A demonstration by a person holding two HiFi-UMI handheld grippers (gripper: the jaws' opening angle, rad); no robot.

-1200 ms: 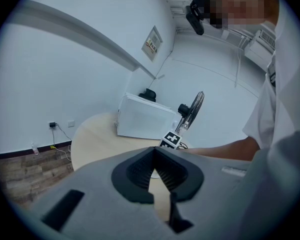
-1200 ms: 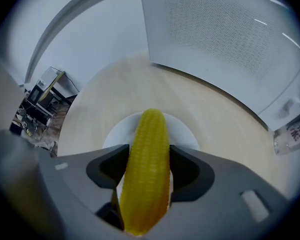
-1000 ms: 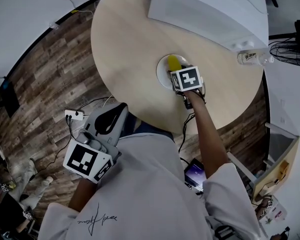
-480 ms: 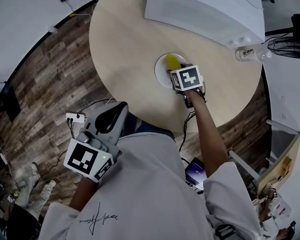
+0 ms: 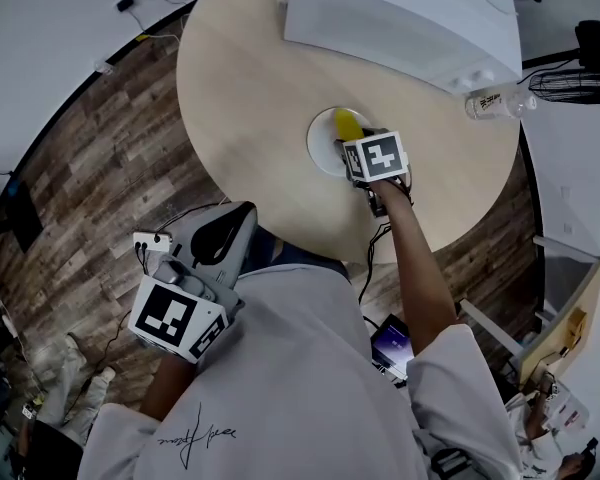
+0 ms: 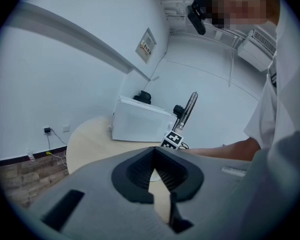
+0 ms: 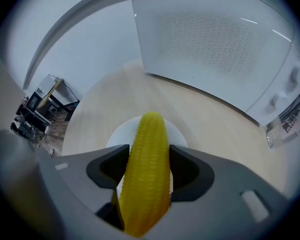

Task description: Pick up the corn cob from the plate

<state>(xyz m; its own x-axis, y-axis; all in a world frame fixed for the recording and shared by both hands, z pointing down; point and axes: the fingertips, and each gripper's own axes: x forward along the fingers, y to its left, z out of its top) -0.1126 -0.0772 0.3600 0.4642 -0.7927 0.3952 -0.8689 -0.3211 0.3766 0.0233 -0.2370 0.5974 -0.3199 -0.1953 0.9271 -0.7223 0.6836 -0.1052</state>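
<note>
My right gripper (image 7: 146, 170) is clamped on the corn cob (image 7: 149, 149), a jaw pressing each side of it. The cob points away from me over the white plate (image 7: 119, 137); whether it rests on the plate, I cannot tell. The plate sits on the round wooden table (image 5: 245, 88), near a white box (image 5: 400, 18). My left gripper (image 6: 156, 178) is off the table by my side, jaw tips together, nothing between them.
</note>
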